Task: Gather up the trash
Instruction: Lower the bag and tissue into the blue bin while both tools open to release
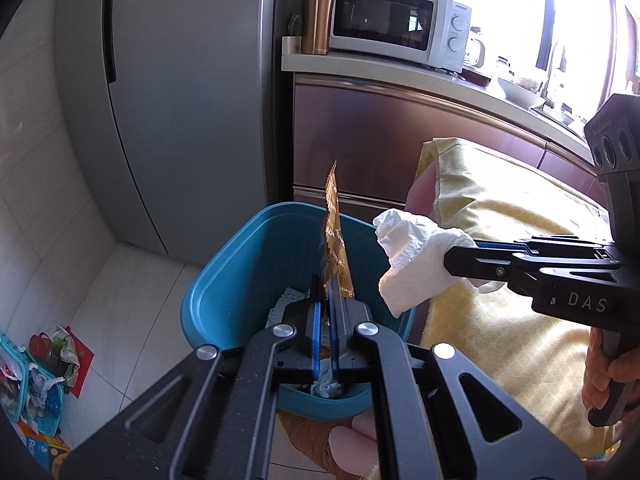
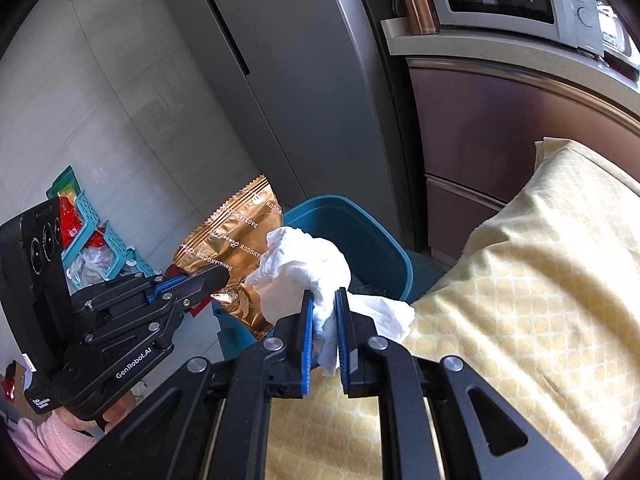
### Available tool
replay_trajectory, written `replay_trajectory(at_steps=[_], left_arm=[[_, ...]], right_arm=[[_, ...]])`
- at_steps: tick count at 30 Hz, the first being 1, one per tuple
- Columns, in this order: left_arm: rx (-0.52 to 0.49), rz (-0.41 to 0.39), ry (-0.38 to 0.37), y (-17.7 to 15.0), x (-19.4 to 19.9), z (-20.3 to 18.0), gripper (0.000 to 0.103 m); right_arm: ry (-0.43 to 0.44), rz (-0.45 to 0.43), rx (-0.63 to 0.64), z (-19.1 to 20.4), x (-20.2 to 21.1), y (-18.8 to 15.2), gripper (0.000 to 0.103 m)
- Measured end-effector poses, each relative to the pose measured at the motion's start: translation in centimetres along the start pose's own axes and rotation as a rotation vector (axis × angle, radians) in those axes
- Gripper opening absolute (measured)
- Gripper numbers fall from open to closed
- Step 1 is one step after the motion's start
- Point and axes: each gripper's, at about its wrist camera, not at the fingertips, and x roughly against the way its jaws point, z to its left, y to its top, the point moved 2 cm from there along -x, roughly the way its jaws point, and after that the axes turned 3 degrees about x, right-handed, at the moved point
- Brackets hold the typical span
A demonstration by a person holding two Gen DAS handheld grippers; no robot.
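Left gripper clamped on gold snack wrapper directly over blue trash bin, right gripper pinching crumpled white tissue beside the bin rim, both poised for dropping in.

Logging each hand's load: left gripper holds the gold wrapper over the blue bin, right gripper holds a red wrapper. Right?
Not quite. The right gripper is shut on a crumpled white tissue, not a red wrapper, as the right wrist view shows. The left gripper does hold the gold wrapper over the blue bin.
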Motion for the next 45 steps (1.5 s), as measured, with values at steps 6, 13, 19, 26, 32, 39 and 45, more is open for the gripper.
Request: replay_trajectory(at_steps=[6,13,19,26,32,39,45], left_arm=[[0.005,0.01,0.006,-0.2,-0.6,0.2,0.004],[0.009,0.018,0.008,-0.3,-1.1,0.4,0.004],[0.011,0.025,0.011,-0.5,-1.5,0.5,0.004],[0.011,0.034,0.014,-0.6,-1.9,0.7,0.004],[0.014,0.044,0.016,-0.8,-2.4,0.8,0.004],[0.018,0.053,0.015,-1.0,-2.7,1.1,0.004],[0.02,0.06,0.017,-1.1,-3.1,1.4,0.004]], right_arm=[[-0.004,0.014,0.005,0.1,-0.8,0.2,0.011],[-0.008,0.03,0.009,0.2,-1.5,0.1,0.011],[-0.012,0.041,0.011,0.4,-2.1,0.3,0.011],[-0.014,0.049,0.013,0.6,-2.5,0.2,0.011],[-0.018,0.057,0.013,0.9,-3.0,0.2,0.011],[-0.02,0.068,0.018,1.2,-3.3,0.3,0.011],[-0.019,0.079,0.022,1.0,-3.6,0.4,0.012]])
